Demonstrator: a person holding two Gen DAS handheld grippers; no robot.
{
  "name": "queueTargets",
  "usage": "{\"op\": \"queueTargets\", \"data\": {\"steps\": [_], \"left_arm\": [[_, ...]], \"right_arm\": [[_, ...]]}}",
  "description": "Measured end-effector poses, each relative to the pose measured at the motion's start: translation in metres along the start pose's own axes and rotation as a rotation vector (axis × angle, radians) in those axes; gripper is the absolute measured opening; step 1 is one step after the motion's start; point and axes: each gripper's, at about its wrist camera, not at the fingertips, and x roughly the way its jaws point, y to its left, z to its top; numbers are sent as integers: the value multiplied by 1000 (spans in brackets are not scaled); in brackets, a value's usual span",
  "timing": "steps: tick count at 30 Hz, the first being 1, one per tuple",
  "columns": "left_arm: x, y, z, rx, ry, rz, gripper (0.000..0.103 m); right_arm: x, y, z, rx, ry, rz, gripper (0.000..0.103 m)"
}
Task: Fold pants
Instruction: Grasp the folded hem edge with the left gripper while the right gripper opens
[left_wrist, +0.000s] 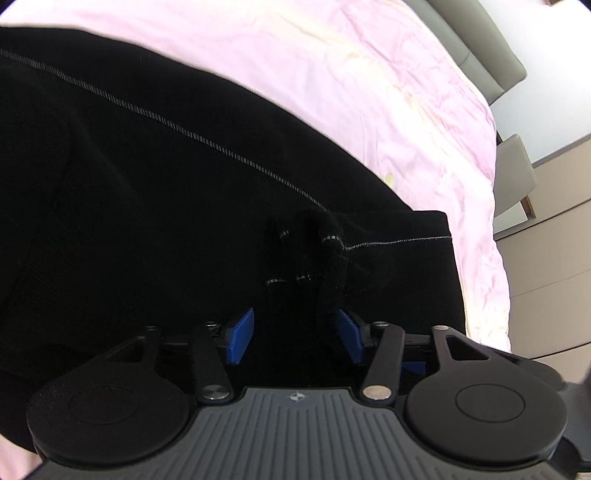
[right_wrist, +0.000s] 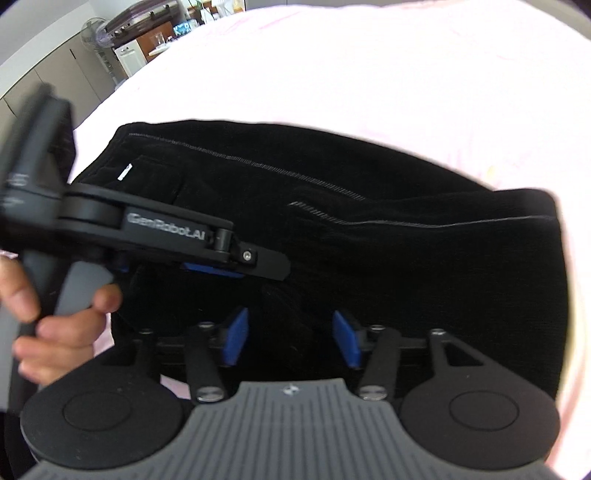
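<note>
The black pants (left_wrist: 155, 192) lie folded on the pink bedsheet (left_wrist: 369, 81), spreading toward twelve o'clock from both grippers. The left gripper (left_wrist: 295, 338) stands with jaws apart over the drawstring (no pad pressing). The right gripper (right_wrist: 291, 339) is likewise parted above dark cloth. Cabinets (left_wrist: 554, 236) at three o'clock.

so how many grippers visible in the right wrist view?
2. The right gripper is at bottom centre over the black pants; the left gripper comes in from the left, held by a hand.
</note>
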Motion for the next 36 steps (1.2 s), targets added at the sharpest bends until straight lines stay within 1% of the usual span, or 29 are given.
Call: {"op": "queueTargets", "data": {"steps": [2,4,7,8,9,11,12,13,14,15,16,19,20,23,25,26,28,29,30,32,34,36], "left_arm": [[11,2,-1,-22,12,11,62],[19,4,-3,-36,20,-2,62],[27,3,-6,-17,26,7,62],[30,2,-7,-13,28,7,61],[32,3,-7,-11,29,1,57],[34,3,-8,-23,24,15,48],[32,2,-9,-24,20,25,46],[28,0,-9,-23,9,33,41],[23,-4,-10,-12,-7,35,33],[16,-10,-9,10,-25,29,26],[7,-19,-8,39,-48,19,24],[-22,-50,4,172,-112,25,23],[-32,-57,8,213,-122,32,23],[-49,-67,27,279,-114,66,23],[-49,-64,37,308,-94,118,23],[-46,-59,40,307,-77,137,23],[-38,-45,42,293,-48,159,23],[-33,-36,41,281,-40,158,23],[-27,-26,41,264,-33,148,23],[-17,-9,39,234,-23,123,23],[-10,2,40,220,-18,106,24],[-2,9,40,210,-13,92,25]], "right_arm": [[-12,-9,-6,-26,-19,-54,54],[-22,-22,-13,-37,-41,-107,54],[-31,-44,-22,11,-51,-138,54],[-34,-52,-26,31,-55,-150,54],[-37,-61,-31,49,-57,-164,54],[-44,-77,-41,86,-62,-186,54],[-49,-85,-46,102,-66,-192,54],[-52,-90,-50,112,-70,-197,54],[-57,-96,-55,120,-75,-205,54],[-54,-97,-54,127,-80,-215,54],[-58,-102,-57,134,-89,-221,54],[-67,-115,-62,158,-126,-225,54],[-70,-117,-63,162,-136,-225,54],[-83,-128,-66,169,-158,-219,55],[-81,-124,-59,167,-173,-214,55],[-79,-123,-56,161,-175,-212,54],[-73,-122,-49,145,-178,-214,40],[-68,-121,-43,141,-174,-208,31],[-70,-123,-37,134,-167,-207,27],[-53,-117,-25,99,-151,-232,23],[-34,-120,-17,67,-132,-263,21],[-22,-127,-10,69,-116,-280,15]]}}
